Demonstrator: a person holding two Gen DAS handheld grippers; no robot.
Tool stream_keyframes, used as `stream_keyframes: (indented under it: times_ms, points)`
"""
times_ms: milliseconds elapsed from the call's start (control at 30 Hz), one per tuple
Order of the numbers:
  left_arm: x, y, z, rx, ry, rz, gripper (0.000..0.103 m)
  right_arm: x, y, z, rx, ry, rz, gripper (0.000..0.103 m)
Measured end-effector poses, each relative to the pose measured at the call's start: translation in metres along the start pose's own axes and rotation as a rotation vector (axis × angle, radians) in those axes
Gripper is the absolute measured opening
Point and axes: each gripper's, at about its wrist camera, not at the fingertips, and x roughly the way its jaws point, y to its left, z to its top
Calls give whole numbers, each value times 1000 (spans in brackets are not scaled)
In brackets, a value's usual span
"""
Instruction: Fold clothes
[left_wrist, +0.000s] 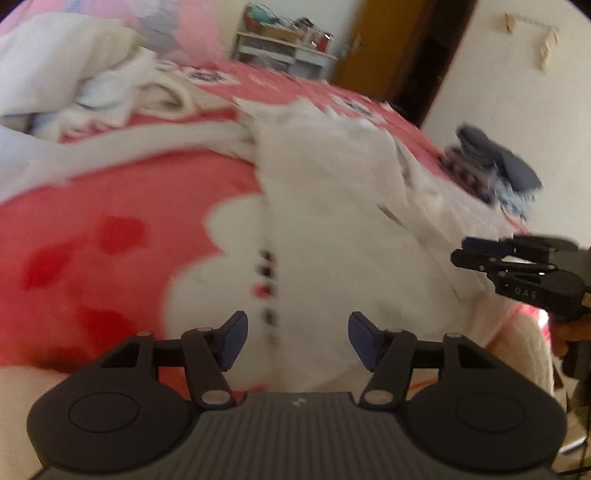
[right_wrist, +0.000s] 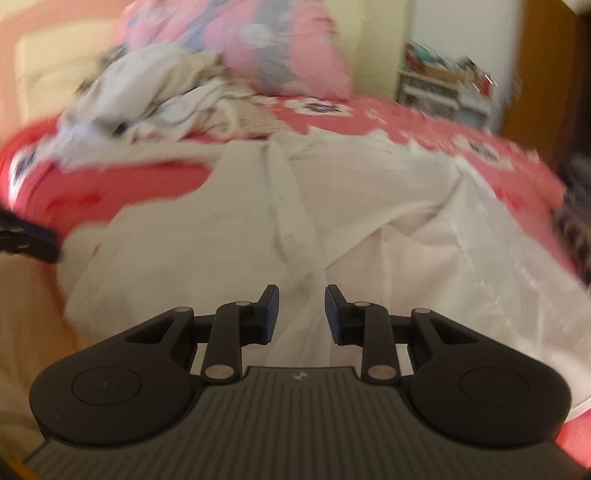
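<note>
Right wrist view showed the thin white cotton garment (right_wrist: 351, 221) rumpled on the pink flowered bed (right_wrist: 498, 173), both the left hand-held gripper (left_wrist: 298, 338) and right hand-held gripper (right_wrist: 301, 314) parted and empty, so a hasty pinch risked bunching several layers.

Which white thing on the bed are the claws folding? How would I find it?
Start at the big pink-red bedspread with white flowers. Spread flat across its near half, right in front of both claws, lies the white shirt, with a long placket seam down its middle. The other pale clothes are a crumpled heap farther back by the pink pillow; only this one lies spread out.
</note>
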Motion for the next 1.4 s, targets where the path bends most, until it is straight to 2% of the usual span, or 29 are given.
stream_keyframes:
  times_ms: [100, 200, 233, 300, 333, 433, 500, 567, 633, 667, 767, 800, 833, 900, 967, 1033, 1133, 1200, 1300, 1400]
  points:
    - [12, -17, -9, 49, 12, 23, 59, -1, 14, -12, -134, 39, -27, 26]
    - [12, -21, -12, 71, 7, 36, 59, 11, 10, -18, -143, 80, -82, 26]
    - [11, -21, -12, 77, 2, 41, 59, 13, 4, -19, -103, 78, -78, 24]
    - [9, -22, -13, 88, -7, 52, 59, 10, -5, -18, -24, 62, -71, 5]
    - [8, -21, -15, 86, -13, 54, 59, 8, -10, -17, 18, 49, -72, 3]
    - [6, -21, -18, 71, -18, 54, 59, -14, -43, -21, 261, -33, -26, 2]
    - [8, -19, -18, 67, -14, 55, 59, -28, -73, -34, 496, -77, 0, 1]
    - [11, -17, -18, 65, -10, 55, 59, -33, -95, -53, 677, -76, 4, 1]
    - [12, -16, -18, 65, -5, 52, 58, -39, -95, -62, 664, -72, -24, 2]
    - [12, -16, -17, 65, -6, 52, 57, -42, -95, -66, 658, -71, -38, 5]
    - [14, -15, -16, 59, -4, 53, 54, -52, -55, -49, 380, -128, -19, 6]
    - [15, -14, -16, 56, -3, 54, 52, -52, -38, -44, 267, -141, -9, 10]
    - [16, -14, -16, 53, -3, 56, 51, -49, -25, -40, 167, -136, 0, 13]
    - [16, -14, -15, 49, -4, 56, 48, -41, 0, -33, -27, -112, 2, 27]
    - [16, -13, -15, 44, -8, 52, 47, -28, 17, -34, -186, -62, -37, 28]
    - [15, -12, -16, 40, -10, 46, 47, -16, 25, -37, -284, -15, -67, 27]
    - [15, -11, -16, 39, -12, 35, 47, -5, 17, -39, -280, 38, -92, 17]
    - [15, -11, -17, 47, -9, 19, 48, -8, 10, -35, -229, 30, -112, 9]
    - [16, -13, -19, 56, -5, 1, 56, -20, -15, -34, -14, -18, -103, 6]
    - [18, -13, -19, 55, -3, -9, 58, -32, -64, -45, 402, -77, -13, 5]
